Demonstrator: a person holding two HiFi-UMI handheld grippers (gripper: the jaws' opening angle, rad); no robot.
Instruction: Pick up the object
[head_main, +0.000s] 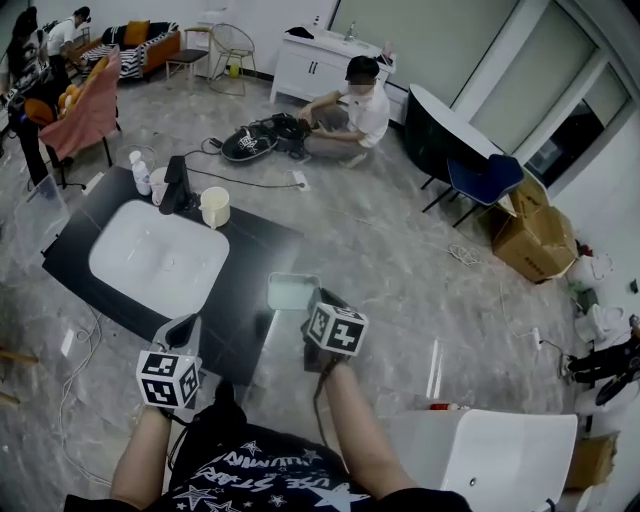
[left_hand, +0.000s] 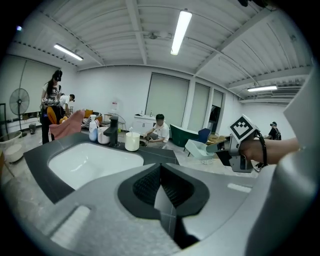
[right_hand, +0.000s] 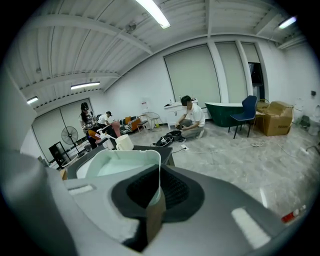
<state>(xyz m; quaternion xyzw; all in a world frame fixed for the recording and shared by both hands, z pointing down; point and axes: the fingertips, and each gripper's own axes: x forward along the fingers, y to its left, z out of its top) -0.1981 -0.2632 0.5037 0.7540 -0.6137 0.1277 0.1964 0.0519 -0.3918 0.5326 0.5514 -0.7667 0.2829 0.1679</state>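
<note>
A pale green rectangular tray (head_main: 290, 292) hangs beside the right edge of the black counter (head_main: 255, 250). My right gripper (head_main: 310, 318) is shut on the tray's near rim. In the right gripper view the thin tray (right_hand: 117, 162) wall runs straight down between the closed jaws of the right gripper (right_hand: 156, 194). My left gripper (head_main: 183, 330) is lower left, over the counter's front edge. In its own view the left gripper (left_hand: 160, 192) is shut with nothing between the pads. That view also shows the tray (left_hand: 199, 148) to the right.
A white sink basin (head_main: 158, 260) is set in the counter, with a black faucet (head_main: 176, 185), a cream cup (head_main: 214, 207) and a bottle (head_main: 140, 172) behind it. A white chair back (head_main: 490, 450) stands lower right. A person (head_main: 352, 110) crouches on the floor beyond.
</note>
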